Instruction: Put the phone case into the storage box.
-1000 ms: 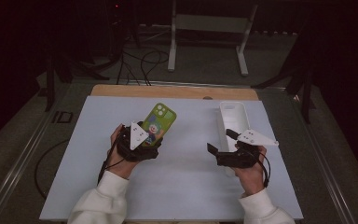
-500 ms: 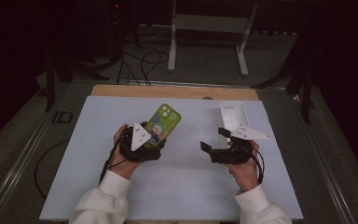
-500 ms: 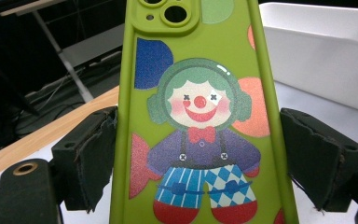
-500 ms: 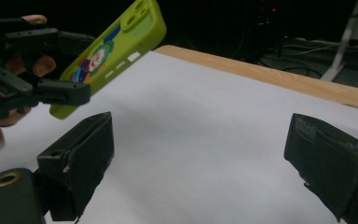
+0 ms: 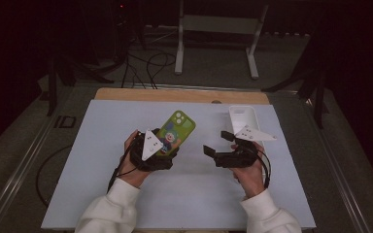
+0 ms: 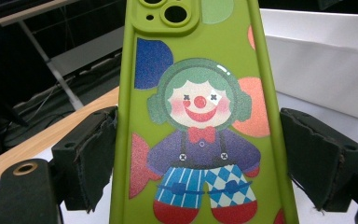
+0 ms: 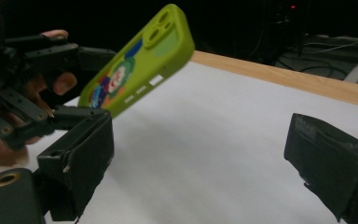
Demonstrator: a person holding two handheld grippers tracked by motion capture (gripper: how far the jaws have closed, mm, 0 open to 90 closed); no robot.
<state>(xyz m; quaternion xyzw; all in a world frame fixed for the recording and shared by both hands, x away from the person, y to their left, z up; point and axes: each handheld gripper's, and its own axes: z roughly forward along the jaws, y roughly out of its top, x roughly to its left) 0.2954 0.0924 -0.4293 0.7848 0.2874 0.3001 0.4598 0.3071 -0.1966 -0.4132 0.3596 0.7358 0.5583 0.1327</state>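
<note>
Partly, green phone case bottom cut off, left gripper

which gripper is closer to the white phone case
Right. The right gripper sits just in front of the white case; the left gripper is farther off, holding the green clown case.

A lime-green phone case is held lifted off the white bench, tilted so that its camera end points toward one o'clock. A cartoon clown with green hair, a red nose, a purple shirt and blue checked trousers is printed on its back. Its long edges are seen between black pads. A white case lies flat at three o'clock of it.
</note>
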